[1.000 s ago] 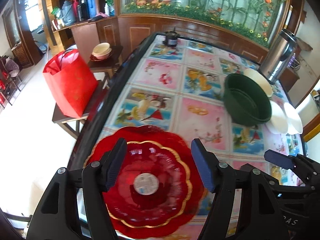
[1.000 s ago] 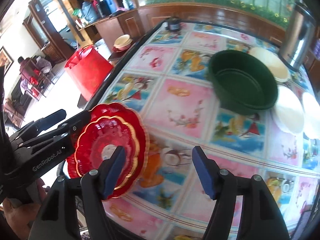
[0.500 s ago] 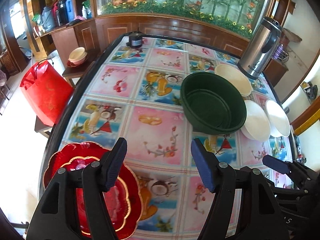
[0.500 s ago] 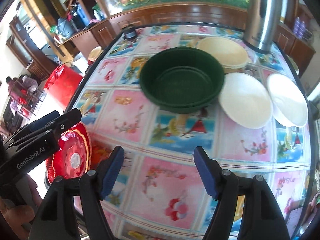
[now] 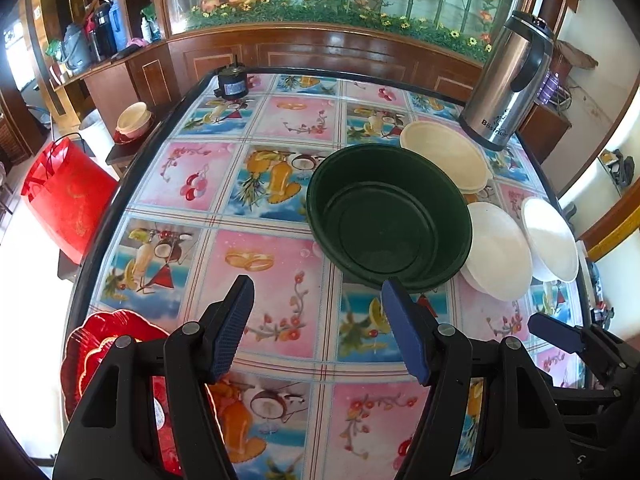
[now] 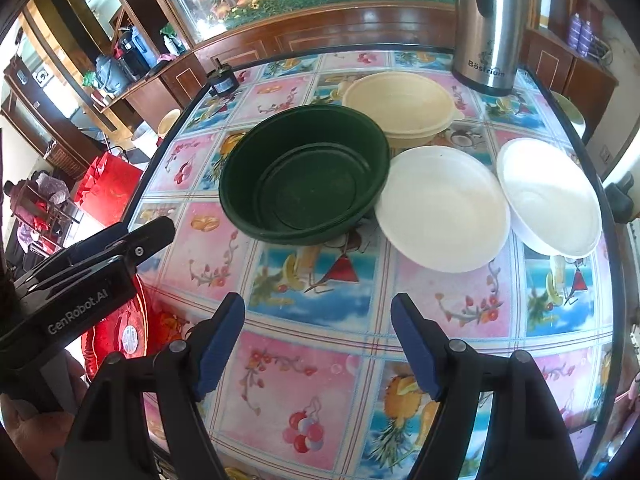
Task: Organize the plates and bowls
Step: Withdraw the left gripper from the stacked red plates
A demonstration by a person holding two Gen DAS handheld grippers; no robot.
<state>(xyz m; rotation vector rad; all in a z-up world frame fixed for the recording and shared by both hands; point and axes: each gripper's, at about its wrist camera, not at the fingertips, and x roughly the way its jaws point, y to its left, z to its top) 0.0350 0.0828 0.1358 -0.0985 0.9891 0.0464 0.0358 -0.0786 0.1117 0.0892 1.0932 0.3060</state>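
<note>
Your left hand-held gripper (image 5: 318,330) hangs over the near part of the tabletop (image 5: 256,280) with its blue pads spread wide and nothing between them. Your right hand-held gripper (image 6: 318,344) is just as open and just as empty. Both aim at the crockery in the middle of the frame, which reads as a choice of what to pick up next.

The stack of red scalloped glass plates with gold rims (image 5: 92,352) lies at the lower left of the left wrist view, at the tabletop's near corner, seemingly already gathered into one pile.

The dark green round plastic basin (image 6: 304,176) sits centre frame. A cream round bowl (image 6: 400,100) is just behind it, and a white shallow round bowl (image 6: 444,208) seems to touch its right side. A second white shallow bowl (image 6: 550,196) is at the right edge, close to the tabletop's rim. These look unsorted.

Your left gripper's body covers most of the red stack, so you cannot count its plates. The steel thermos jug (image 6: 488,24) is cut off at the top of the right wrist view.
</note>
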